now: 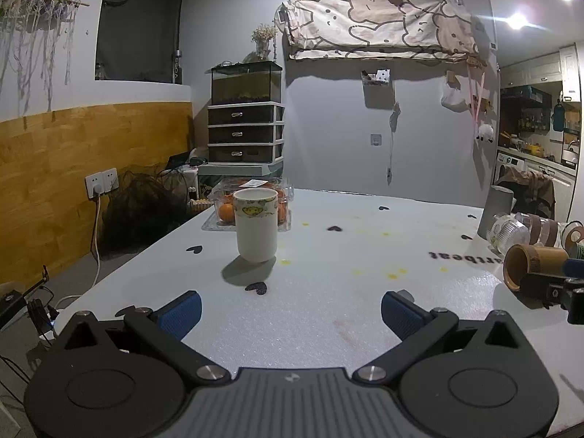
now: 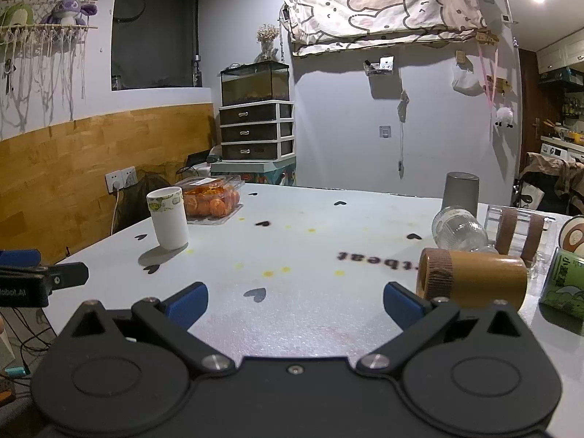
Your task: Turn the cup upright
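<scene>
A white cup with a cartoon band stands upright on the white table, ahead of my open, empty left gripper. It also shows in the right wrist view, far left. A brown bamboo cup lies on its side just right of my open, empty right gripper; it shows at the right edge of the left wrist view. A clear ribbed glass lies on its side behind it. A grey cup stands upside down further back.
A clear box of oranges sits behind the white cup. A clear cup with brown bands, a green can and a mushroom-print cup crowd the right edge. The table's left edge drops to cables and a wall socket.
</scene>
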Action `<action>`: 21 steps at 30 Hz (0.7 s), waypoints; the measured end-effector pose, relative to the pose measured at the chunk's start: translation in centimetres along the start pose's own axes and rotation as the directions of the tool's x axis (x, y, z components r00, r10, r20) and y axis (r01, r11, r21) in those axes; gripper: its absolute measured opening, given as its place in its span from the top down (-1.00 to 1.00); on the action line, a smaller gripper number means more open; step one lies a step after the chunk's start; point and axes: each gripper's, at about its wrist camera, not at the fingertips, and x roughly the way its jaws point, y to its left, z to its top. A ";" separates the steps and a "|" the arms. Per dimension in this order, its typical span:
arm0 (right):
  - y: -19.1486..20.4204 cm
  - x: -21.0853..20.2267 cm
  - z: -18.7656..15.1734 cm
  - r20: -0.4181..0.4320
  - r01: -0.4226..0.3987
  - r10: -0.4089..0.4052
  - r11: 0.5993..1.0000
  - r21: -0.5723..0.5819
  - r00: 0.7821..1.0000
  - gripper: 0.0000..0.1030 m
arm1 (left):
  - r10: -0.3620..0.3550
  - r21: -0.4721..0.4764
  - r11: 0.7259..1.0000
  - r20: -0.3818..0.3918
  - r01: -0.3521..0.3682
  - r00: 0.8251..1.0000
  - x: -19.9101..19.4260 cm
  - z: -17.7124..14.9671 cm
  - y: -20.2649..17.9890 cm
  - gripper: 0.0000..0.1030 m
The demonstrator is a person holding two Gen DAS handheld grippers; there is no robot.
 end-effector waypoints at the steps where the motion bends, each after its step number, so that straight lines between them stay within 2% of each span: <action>1: 0.0 0.0 0.0 0.000 0.000 0.000 1.000 0.000 1.000 -1.00 | -0.001 0.000 1.000 0.000 0.001 1.000 0.0 0.0 0.0 -1.00; 21: 0.0 -0.1 0.1 -0.002 0.004 -0.004 1.000 0.001 1.000 -1.00 | -0.003 0.002 1.000 0.001 0.003 1.000 -0.1 0.0 -0.2 -1.00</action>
